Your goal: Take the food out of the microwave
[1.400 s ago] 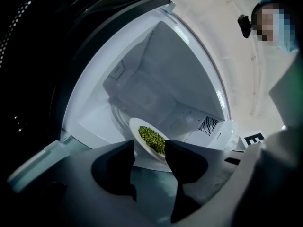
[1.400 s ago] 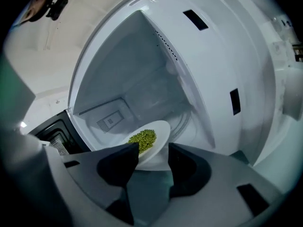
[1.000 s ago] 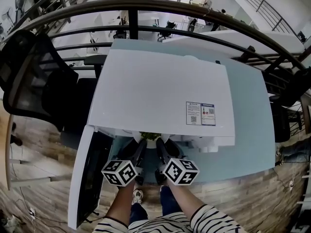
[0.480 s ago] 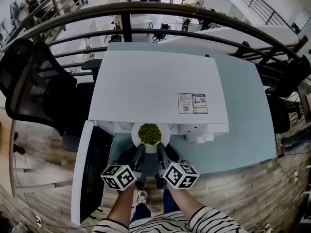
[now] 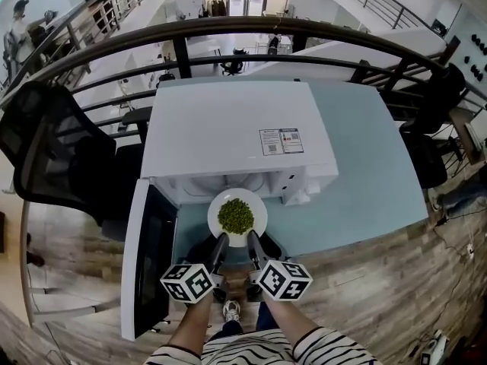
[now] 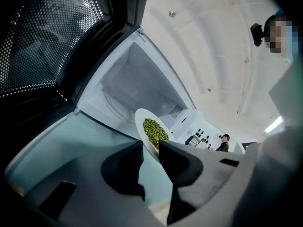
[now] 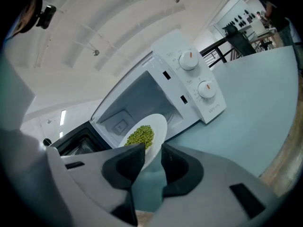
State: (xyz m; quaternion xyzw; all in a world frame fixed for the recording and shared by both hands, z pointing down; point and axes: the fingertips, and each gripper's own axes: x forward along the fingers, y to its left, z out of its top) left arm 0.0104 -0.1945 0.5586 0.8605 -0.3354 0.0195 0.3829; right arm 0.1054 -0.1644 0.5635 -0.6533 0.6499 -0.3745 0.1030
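Observation:
A white plate (image 5: 258, 206) heaped with green peas (image 5: 236, 215) hangs just outside the open white microwave (image 5: 236, 139), over the pale blue table (image 5: 365, 181). My left gripper (image 5: 221, 239) is shut on the plate's near rim on the left side. My right gripper (image 5: 250, 237) grips the same rim on the right, its jaws still closing on it. In the left gripper view the plate (image 6: 140, 119) stands edge-on between the jaws of the left gripper (image 6: 150, 151), and the peas (image 6: 155, 131) show behind. In the right gripper view the plate (image 7: 160, 123) sits between the jaws of the right gripper (image 7: 152, 152).
The microwave door (image 5: 148, 257) hangs open to the left, beside my left arm. Two control knobs (image 7: 189, 59) are on the front right panel. A black office chair (image 5: 53, 143) stands left of the table, and a dark railing (image 5: 251, 29) runs behind it.
The plate has come out of the microwave cavity toward me, from mostly hidden under the top to fully outside. Both grippers drew back with it.

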